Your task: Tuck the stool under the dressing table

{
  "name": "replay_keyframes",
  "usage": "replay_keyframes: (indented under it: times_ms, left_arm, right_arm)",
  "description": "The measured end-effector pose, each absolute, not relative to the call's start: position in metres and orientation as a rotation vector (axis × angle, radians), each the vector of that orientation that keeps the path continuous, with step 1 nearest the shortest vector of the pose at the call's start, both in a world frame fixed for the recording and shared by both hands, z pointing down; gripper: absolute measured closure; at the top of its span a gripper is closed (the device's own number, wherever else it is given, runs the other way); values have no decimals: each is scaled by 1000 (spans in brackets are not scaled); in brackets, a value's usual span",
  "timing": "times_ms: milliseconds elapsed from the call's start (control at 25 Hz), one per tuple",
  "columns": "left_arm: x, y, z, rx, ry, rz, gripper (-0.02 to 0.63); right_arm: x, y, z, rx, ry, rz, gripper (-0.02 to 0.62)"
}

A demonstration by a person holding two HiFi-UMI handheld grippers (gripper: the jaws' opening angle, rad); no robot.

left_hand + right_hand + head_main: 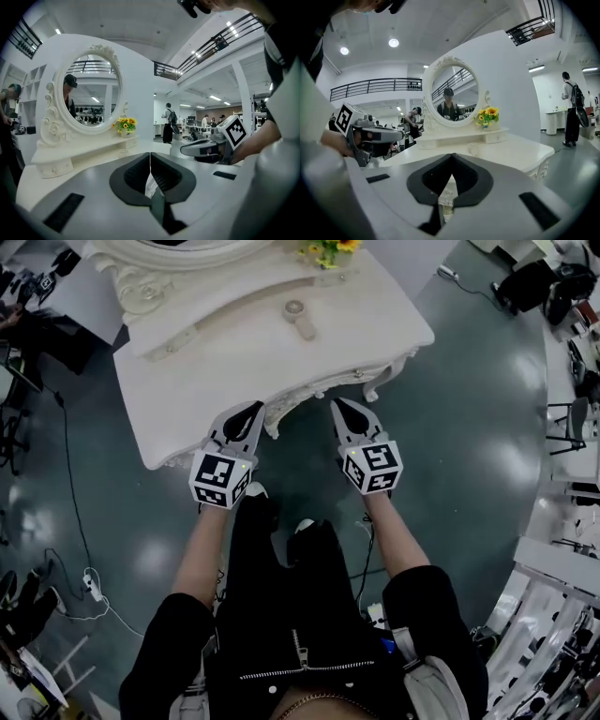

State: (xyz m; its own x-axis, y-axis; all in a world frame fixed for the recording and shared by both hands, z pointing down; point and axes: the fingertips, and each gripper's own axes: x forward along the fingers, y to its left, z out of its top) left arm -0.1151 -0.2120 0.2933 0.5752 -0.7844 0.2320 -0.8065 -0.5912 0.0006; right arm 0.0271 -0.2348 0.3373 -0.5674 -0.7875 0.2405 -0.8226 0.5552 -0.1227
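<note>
The white dressing table [281,362] stands right ahead of me, its oval mirror [91,91] and yellow flowers [125,124] at its back. No stool shows in any view. My left gripper [251,409] is shut and empty, held in the air in front of the table's carved front edge. My right gripper [339,405] hangs beside it, also shut with nothing in it. In the left gripper view the closed jaws [150,153] point across the tabletop. The right gripper view has its jaws [451,155] aimed at the mirror [454,96].
A small round hand mirror [298,317] lies on the tabletop. A cable and power strip [92,585] run over the floor at the left. Chairs and desks [572,423] line the right side. A person with a backpack [573,110] stands beyond the table.
</note>
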Motion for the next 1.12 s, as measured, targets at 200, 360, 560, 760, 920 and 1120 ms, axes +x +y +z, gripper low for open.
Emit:
replay_keyframes:
  times_ms: [200,360,560,760,920,1120]
  left_arm:
    - [-119,-198,238,2675,-1392,312,584]
    - [-132,-192,198,2662,-1460,296,584]
    - [-139,-186,150,2674,-1537,268,584]
    - [-150,-173,108,2704,-1623,211,584]
    - [-159,-158,94,2690,-1681,180,584]
    - [-167,-141,100,2660,-1714,190,584]
  right_arm:
    - [25,-230,279,1374,-2653,333,592]
    - [18,-224,239,1369,-2680,309,592]
    - [16,-226,179,1362,-2733,219,592]
    - [2,-216,135,1322,-2784,119,593]
    - [-2,-203,115,1312,-2813,75,594]
    - [2,-184,118,1330,-2806,68,594]
